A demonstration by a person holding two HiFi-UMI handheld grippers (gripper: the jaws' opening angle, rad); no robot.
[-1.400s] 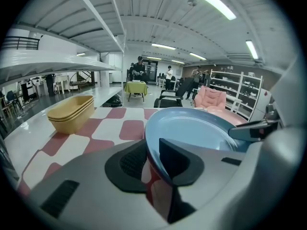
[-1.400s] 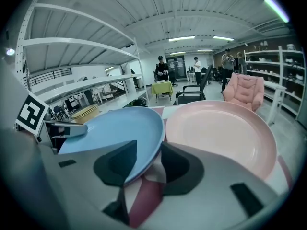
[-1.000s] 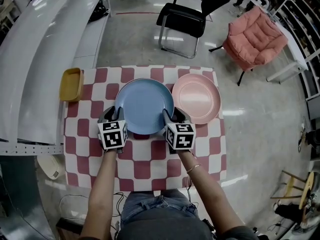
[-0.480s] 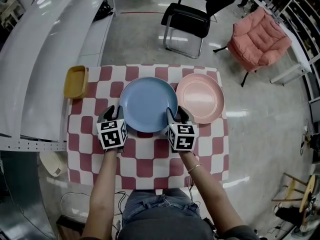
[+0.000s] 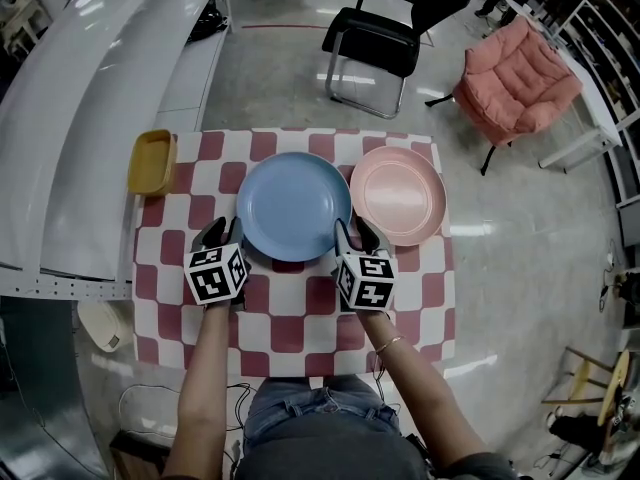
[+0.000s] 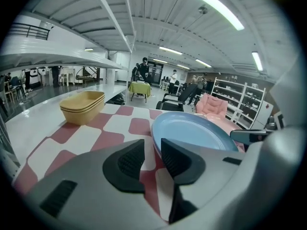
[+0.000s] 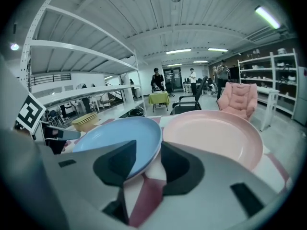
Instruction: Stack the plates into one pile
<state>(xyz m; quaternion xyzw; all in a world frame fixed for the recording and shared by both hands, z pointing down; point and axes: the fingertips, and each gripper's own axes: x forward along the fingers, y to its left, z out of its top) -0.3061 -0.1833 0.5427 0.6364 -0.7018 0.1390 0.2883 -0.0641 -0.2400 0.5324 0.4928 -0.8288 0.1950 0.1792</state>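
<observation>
A blue plate (image 5: 293, 206) lies flat in the middle of the checked table (image 5: 290, 333), with a pink plate (image 5: 398, 195) beside it on the right. My left gripper (image 5: 215, 236) stands just off the blue plate's (image 6: 192, 131) near left rim. Its jaws have just been opening and nothing is between them. My right gripper (image 5: 352, 234) sits at the near right rim, open. One jaw is over the blue plate (image 7: 120, 135) and the other is outside it, next to the pink plate (image 7: 213, 138). Cloth shows between rim and pad.
A stack of yellow trays (image 5: 151, 162) (image 6: 82, 107) sits at the table's far left corner. A black chair (image 5: 390, 38) and a pink armchair (image 5: 518, 73) stand on the floor beyond the table. A long white counter (image 5: 90, 98) runs along the left.
My left gripper has drawn back and to the left, off the blue plate's rim. The right gripper and both plates have stayed where they were.
</observation>
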